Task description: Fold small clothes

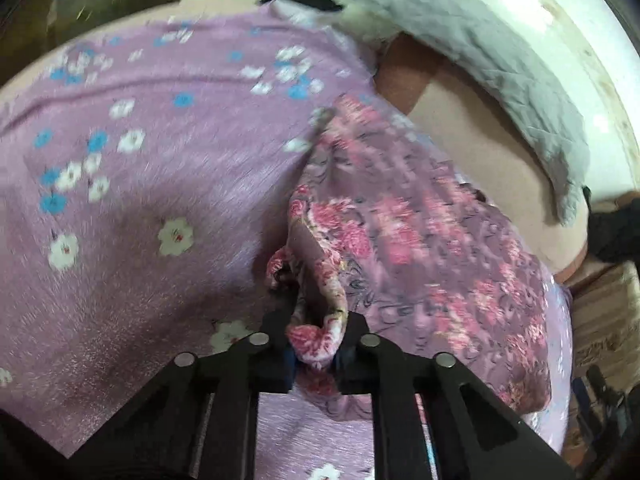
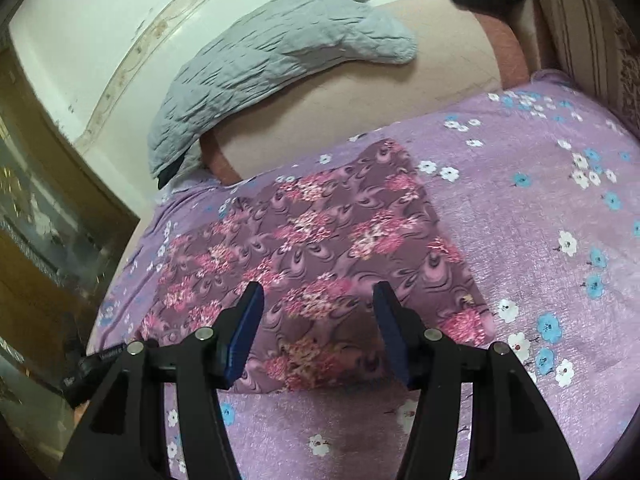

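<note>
So the left gripper (image 1: 314, 354) is pinching a bunched edge of the floral garment (image 1: 420, 240) at the bottom center of its view, and the rest of the cloth is trailing off toward the right of the frame over the lilac flowered sheet (image 1: 140, 160). In the right wrist view the right gripper (image 2: 318, 332) is sitting wide apart with nothing in it, hovering over the garment (image 2: 320, 232), which is lying flat mid-frame. A grey quilted cloth (image 2: 260, 64) is lying in the upper left.
</note>
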A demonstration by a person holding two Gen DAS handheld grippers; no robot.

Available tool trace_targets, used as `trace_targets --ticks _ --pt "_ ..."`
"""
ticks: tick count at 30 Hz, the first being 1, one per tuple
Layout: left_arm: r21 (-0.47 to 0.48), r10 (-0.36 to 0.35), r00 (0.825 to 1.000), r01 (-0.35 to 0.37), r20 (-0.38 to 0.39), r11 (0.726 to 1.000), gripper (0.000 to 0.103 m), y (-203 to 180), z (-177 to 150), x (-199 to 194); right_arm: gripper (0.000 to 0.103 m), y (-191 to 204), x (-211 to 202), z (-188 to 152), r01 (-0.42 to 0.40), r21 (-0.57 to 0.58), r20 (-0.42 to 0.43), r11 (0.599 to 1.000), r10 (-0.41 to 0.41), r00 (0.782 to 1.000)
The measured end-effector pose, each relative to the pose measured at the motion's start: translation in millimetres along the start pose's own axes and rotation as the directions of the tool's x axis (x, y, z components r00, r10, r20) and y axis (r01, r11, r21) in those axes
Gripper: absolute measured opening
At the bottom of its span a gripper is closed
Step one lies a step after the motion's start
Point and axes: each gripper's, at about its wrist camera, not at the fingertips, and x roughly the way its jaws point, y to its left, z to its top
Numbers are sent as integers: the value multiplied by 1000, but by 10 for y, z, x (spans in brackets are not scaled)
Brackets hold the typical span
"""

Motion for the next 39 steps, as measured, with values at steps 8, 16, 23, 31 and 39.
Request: trace_targets --ticks 8,16,23,31,39 --pt "292 -148 986 120 74 949 7 -1046 -186 -335 58 -275 174 121 -194 188 -50 963 207 977" --pt "490 -203 977 205 -59 847 6 -1699 -680 82 70 -77 757 427 -316 227 -219 921 364 905" --pt "498 -232 965 263 -124 827 6 -1671 -722 271 90 701 1562 637 -327 -17 -453 945 284 845" --pt "498 -246 959 284 -142 819 6 -1558 -638 268 84 1268 2185 724 -334 -118 -470 935 243 848" --pt "496 -376 913 404 -160 769 6 -1784 -553 -107 10 1403 1820 1063 -316 -288 -396 904 188 899"
